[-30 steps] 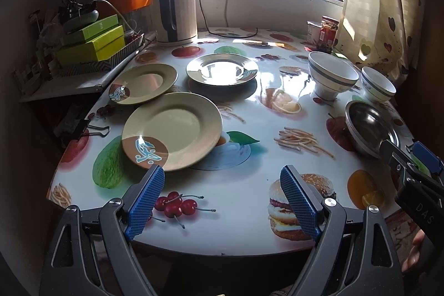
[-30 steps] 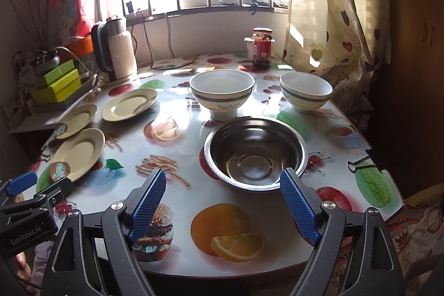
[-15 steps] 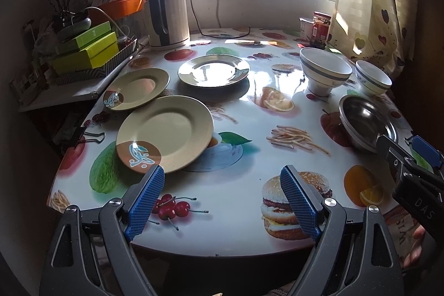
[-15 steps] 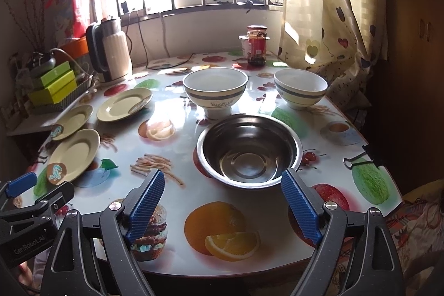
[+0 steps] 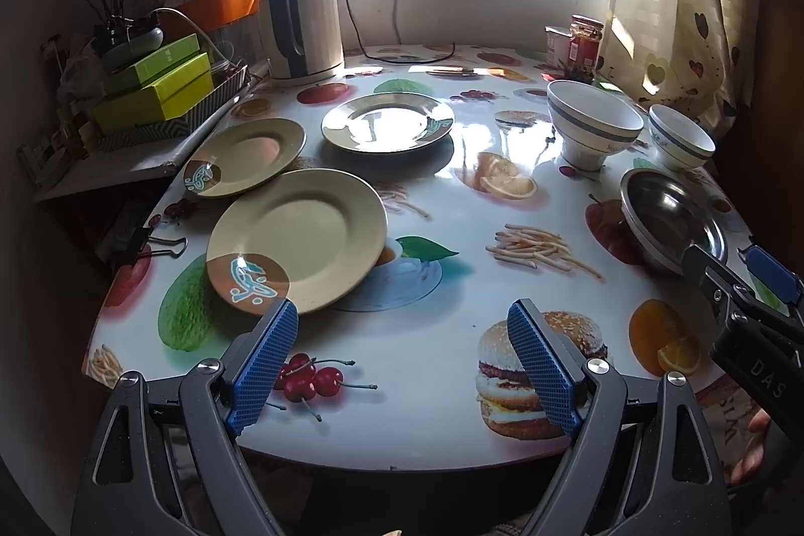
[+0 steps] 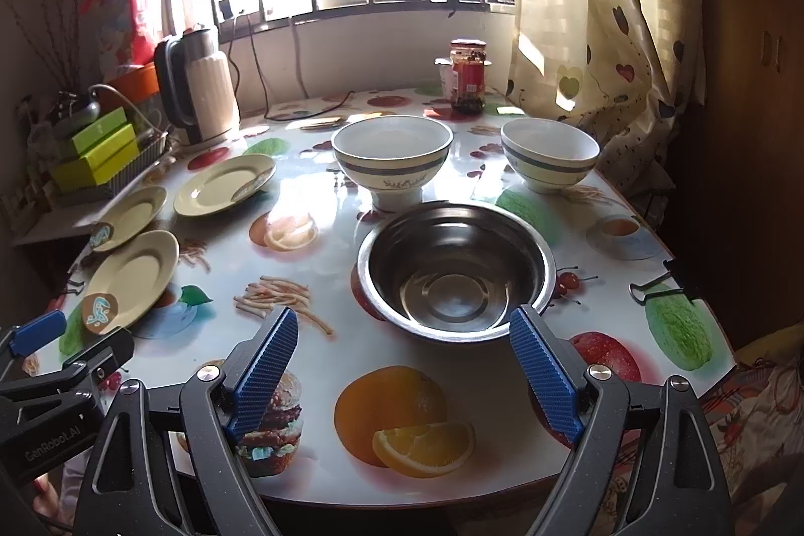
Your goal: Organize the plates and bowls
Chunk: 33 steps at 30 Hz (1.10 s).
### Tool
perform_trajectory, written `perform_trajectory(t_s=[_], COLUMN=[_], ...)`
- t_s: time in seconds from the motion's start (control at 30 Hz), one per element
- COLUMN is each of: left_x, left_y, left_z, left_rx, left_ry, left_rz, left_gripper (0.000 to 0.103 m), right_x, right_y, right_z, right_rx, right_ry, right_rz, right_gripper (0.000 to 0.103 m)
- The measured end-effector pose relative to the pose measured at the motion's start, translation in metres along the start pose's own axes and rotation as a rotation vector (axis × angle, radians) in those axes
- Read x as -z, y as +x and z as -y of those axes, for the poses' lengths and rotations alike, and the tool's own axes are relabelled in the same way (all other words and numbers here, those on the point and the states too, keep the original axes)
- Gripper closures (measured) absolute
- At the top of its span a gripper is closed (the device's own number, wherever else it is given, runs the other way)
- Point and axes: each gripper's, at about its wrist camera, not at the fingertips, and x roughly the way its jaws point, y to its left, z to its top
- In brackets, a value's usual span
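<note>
Three beige plates lie apart on the table's left: a near plate, a middle plate and a far plate. A steel bowl sits at the near right. Behind it stand a large white bowl and a small white bowl. My left gripper is open and empty above the table's front edge, just short of the near plate. My right gripper is open and empty just short of the steel bowl.
The table has a glossy fruit-print cover. A kettle stands at the back left, a red jar at the back. Green boxes sit on a side shelf to the left. A curtain hangs at the right. Binder clips grip the table edges.
Both grippers have drawn back slightly from the table. Plates and bowls have not moved.
</note>
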Motion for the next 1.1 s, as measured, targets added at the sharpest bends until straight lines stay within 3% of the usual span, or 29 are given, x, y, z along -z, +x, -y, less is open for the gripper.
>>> perform_trajectory(t_s=[0.57, 0.77, 1.1], left_x=[-0.008, -0.020, -0.050], left_y=[0.010, 0.012, 0.022], left_z=[-0.005, -0.038, -0.125], left_rx=[0.016, 0.024, -0.043], left_ry=[-0.008, -0.072, -0.169], left_rz=[-0.007, 0.002, 0.028], left_gripper=[0.017, 0.017, 0.017], right_x=[-0.005, -0.025, -0.080], right_y=[0.006, 0.009, 0.040], right_z=[-0.006, -0.033, -0.089], right_rx=[-0.010, -0.118, -0.292], right_ry=[-0.025, -0.113, -0.154], right_rz=[0.008, 0.027, 0.014], right_gripper=[0.016, 0.016, 0.016])
